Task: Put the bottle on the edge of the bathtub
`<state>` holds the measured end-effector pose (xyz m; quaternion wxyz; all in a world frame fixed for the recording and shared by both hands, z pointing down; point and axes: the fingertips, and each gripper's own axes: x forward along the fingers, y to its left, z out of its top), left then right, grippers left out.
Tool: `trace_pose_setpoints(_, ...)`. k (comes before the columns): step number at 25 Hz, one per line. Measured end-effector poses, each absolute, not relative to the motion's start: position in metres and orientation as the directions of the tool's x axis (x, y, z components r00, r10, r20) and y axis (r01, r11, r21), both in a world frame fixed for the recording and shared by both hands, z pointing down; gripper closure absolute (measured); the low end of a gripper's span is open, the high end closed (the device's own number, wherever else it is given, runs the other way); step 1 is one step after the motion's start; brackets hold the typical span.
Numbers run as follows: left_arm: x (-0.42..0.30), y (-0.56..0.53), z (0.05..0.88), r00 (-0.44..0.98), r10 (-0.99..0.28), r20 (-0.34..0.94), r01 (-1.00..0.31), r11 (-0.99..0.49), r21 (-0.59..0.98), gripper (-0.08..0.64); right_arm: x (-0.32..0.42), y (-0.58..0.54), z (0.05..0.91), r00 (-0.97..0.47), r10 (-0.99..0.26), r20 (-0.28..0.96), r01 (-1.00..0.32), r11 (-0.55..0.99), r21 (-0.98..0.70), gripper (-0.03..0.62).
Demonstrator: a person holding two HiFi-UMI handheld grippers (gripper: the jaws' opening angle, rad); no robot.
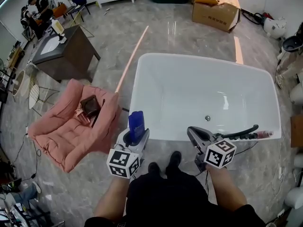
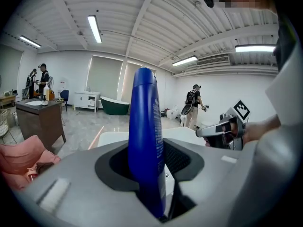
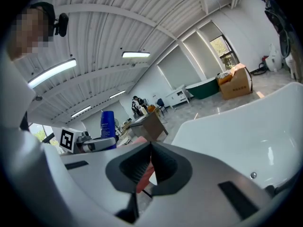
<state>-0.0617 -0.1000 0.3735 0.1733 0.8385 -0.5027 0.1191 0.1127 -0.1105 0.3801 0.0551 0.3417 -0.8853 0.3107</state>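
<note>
Closest to the head camera, at the bottom of the frame, are the person's dark clothing, two bare forearms and black shoes on the grey marbled floor. Just above them, at lower centre-left, the left gripper holds the blue bottle upright. In the left gripper view its jaws stand fairly wide and press the bottle's lower body from both sides, with the rounded top rising above them. Seen from the head, the bottle sits at the near left corner of the white bathtub, which fills the middle and right of the frame; whether it is over the rim or just short of it cannot be told. At lower centre-right, the right gripper is beside the tub's near rim, its jaws pressed together with nothing between them. A dark curved fitting lies along that rim to the right. A pink cushioned chair with a dark brown object on it stands at left, a dark desk is above it, and a cardboard box is at upper right.
</note>
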Motion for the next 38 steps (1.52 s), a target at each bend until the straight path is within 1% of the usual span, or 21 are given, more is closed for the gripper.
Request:
trace_pose_setpoints(9,-0.069,-0.086,0.395,0.524,-0.756,0.393,-0.851,-0.484,0.205,0.388,0.093,-0.087,0.395,-0.724,-0.586,0.365,-0.681,0.519,-0.517,0.580)
trace_pose_setpoints(21,-0.078,-0.065,0.446,0.558,-0.693,0.457,-0.828,-0.501,0.252,0.388,0.071,-0.058,0.457,-0.694,-0.574,0.434,-0.708,0.438,-0.553,0.580)
trace_pose_setpoints(26,-0.070,-0.072,0.465,0.577,-0.670,0.467,-0.814,-0.513,0.271,0.388,0.067,-0.052,0.478,-0.696,-0.563,0.445,-0.706,0.428,-0.564,0.581)
trace_pose_setpoints(38,-0.031,-0.098,0.528,0.627,-0.613,0.481,-0.776,-0.551,0.307,0.388,0.089,-0.050,0.525,-0.661,-0.540,0.521,-0.743,0.374,-0.555,0.580)
